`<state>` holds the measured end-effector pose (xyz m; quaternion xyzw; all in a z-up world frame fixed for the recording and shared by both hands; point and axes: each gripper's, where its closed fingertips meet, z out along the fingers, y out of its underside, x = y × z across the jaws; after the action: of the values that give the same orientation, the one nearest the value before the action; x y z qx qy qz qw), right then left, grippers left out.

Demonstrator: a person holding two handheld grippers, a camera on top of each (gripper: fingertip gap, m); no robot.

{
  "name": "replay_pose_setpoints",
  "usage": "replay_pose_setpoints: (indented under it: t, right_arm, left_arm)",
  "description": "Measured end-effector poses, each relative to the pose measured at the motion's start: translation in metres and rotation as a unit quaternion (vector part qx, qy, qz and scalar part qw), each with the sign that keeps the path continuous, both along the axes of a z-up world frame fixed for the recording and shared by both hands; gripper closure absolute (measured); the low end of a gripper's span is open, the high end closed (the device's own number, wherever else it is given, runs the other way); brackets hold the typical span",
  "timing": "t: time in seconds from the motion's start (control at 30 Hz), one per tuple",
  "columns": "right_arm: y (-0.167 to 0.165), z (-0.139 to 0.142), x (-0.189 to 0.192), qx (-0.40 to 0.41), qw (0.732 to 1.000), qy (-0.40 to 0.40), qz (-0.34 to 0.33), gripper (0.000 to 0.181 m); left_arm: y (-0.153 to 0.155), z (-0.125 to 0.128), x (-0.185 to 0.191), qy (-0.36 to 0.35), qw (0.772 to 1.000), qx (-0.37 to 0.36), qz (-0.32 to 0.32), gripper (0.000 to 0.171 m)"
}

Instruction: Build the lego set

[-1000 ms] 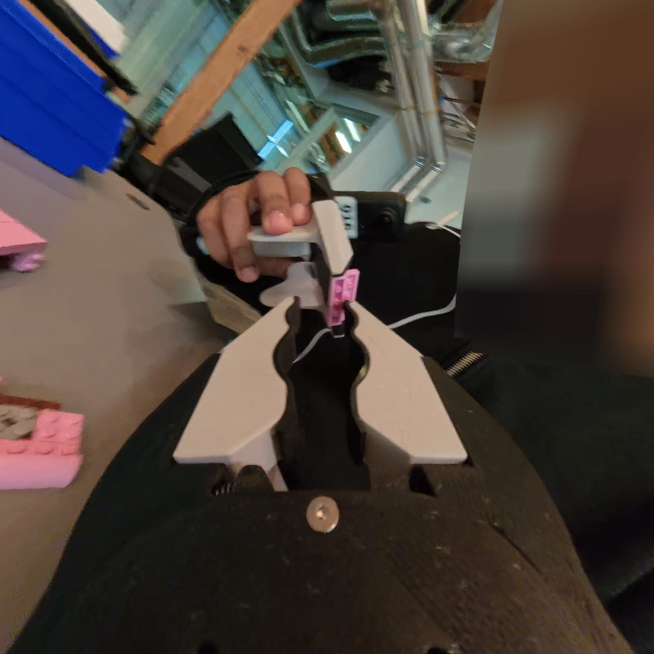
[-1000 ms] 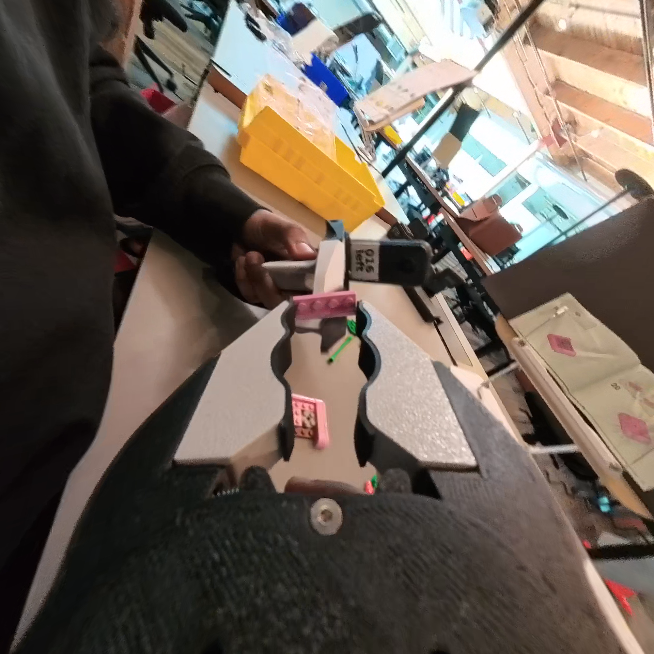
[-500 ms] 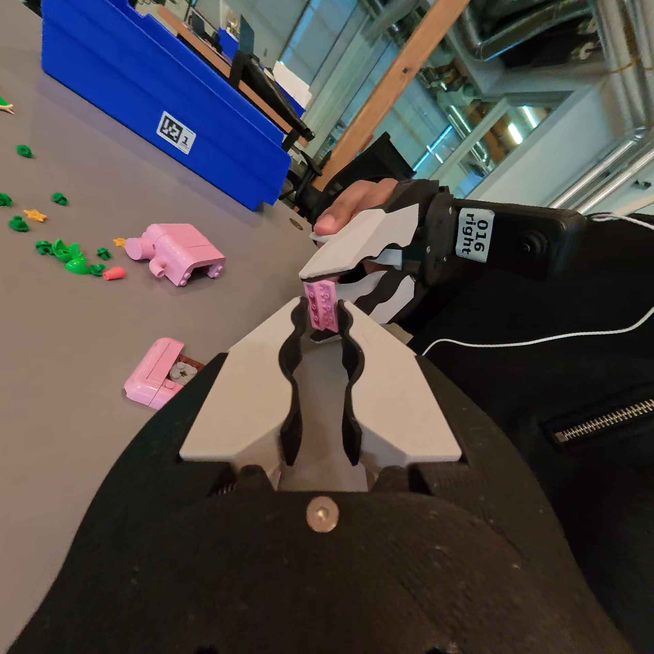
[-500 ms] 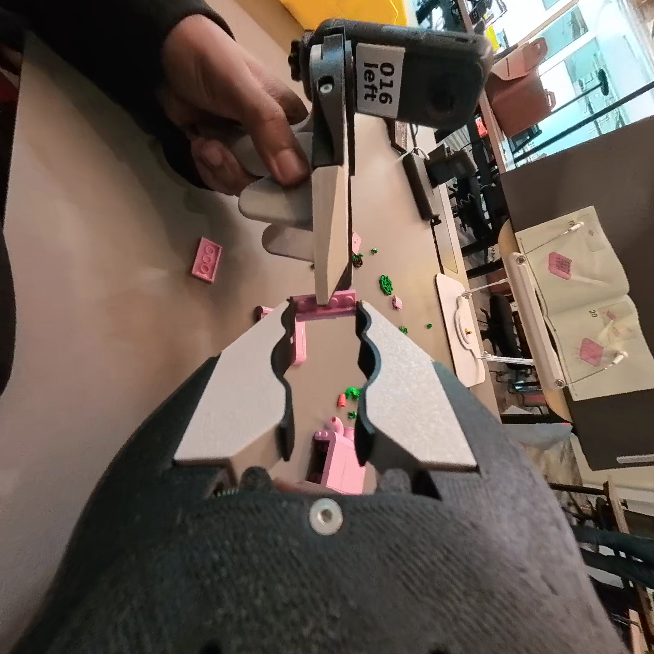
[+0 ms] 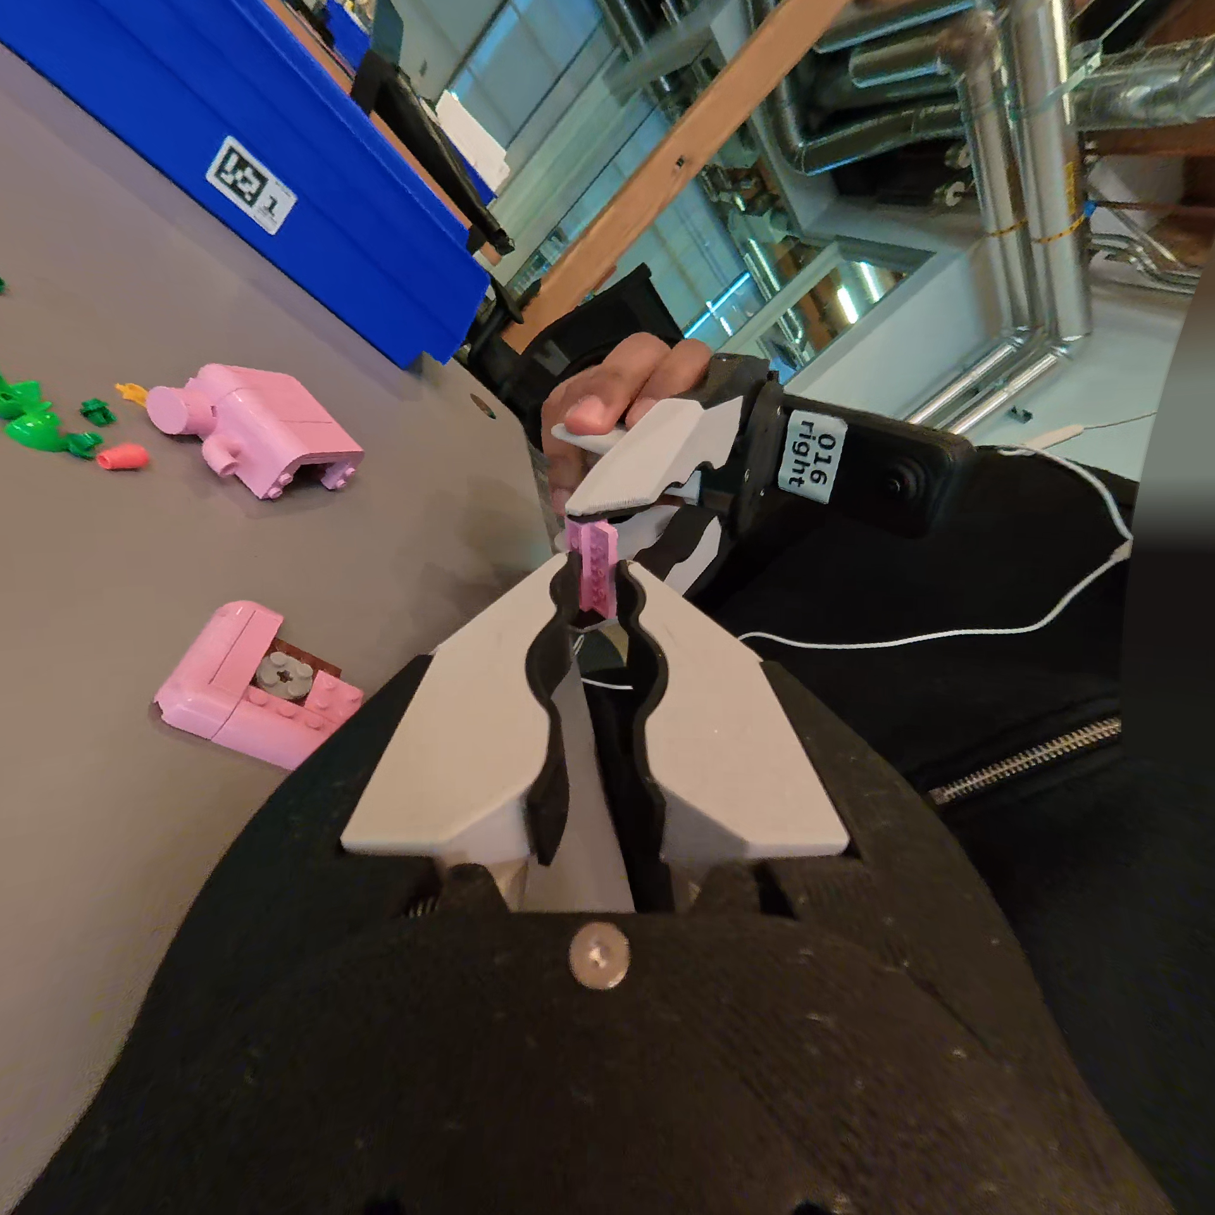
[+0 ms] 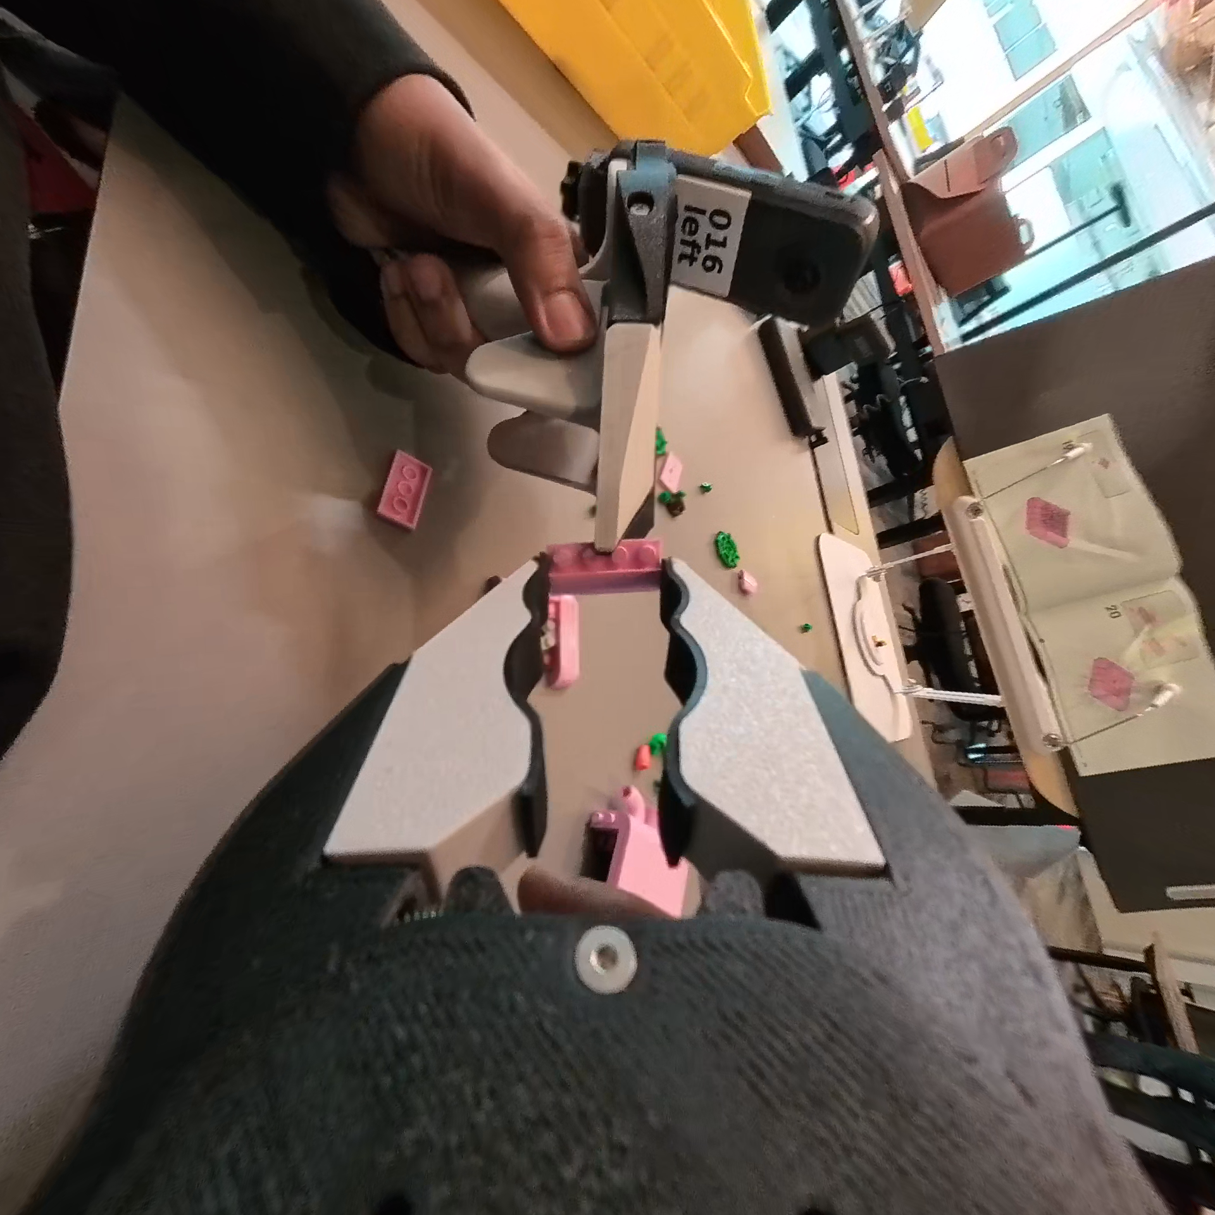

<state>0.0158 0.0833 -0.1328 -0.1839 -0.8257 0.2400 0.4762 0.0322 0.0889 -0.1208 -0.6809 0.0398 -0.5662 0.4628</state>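
We have a small pink plate [image 5: 595,578] held in the air above the worktop [image 5: 197,559], both grippers clamped on it. Our left gripper [image 5: 595,572] pinches its thin faces, nearly closed; our right gripper [image 6: 603,575] spans its length, partly open, tips pressed to its ends. This looks like a hand-over or re-grip. Next, one gripper should let go, then we carry the plate to the pink assembly [image 5: 253,684].

We have swung both tongs down from facing each other high up; the pink plate [image 6: 603,567] now hangs just above the surface [image 6: 217,526].
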Motion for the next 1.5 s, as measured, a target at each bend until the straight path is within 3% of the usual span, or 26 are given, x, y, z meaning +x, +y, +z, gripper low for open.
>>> replay_pose_setpoints:
  t: [0.13,0.4,0.47,0.57,0.67,0.73,0.83,1.2,1.5]
  right_arm:
    - [-0.002,-0.004,0.007,-0.034,0.999,-0.032,0.018,0.144]
    - [0.006,0.0,0.002,-0.046,0.999,-0.025,0.002,0.15]
    - [0.02,-0.008,-0.002,-0.044,0.997,-0.059,-0.033,0.15]
    - [0.035,-0.043,0.004,-0.047,0.982,-0.175,-0.06,0.15]
    - [0.037,-0.072,0.009,-0.046,0.966,-0.251,-0.047,0.15]
    - [0.037,-0.08,0.006,-0.044,0.962,-0.267,-0.036,0.15]
    - [0.032,-0.082,-0.001,-0.064,0.957,-0.281,-0.021,0.15]
    - [0.035,-0.081,-0.012,-0.04,0.967,-0.251,-0.033,0.148]
    - [0.04,-0.08,-0.011,-0.055,0.966,-0.246,-0.063,0.143]
  left_arm:
    - [0.0,-0.004,0.001,0.017,1.0,-0.003,0.0,0.167]
    - [0.002,-0.001,-0.003,-0.011,1.0,-0.003,0.004,0.167]
    - [0.004,0.001,-0.01,0.019,0.999,0.016,0.03,0.152]
    - [0.007,-0.007,-0.026,0.128,0.988,0.036,0.08,0.126]
    - [0.012,-0.038,-0.036,0.304,0.946,0.024,0.108,0.106]
    - [0.015,-0.064,-0.042,0.405,0.907,0.002,0.114,0.102]
    - [0.018,-0.079,-0.041,0.46,0.881,-0.023,0.11,0.1]
    - [0.018,-0.102,-0.039,0.508,0.855,-0.068,0.078,0.106]
    - [0.018,-0.102,-0.039,0.505,0.856,-0.07,0.081,0.108]
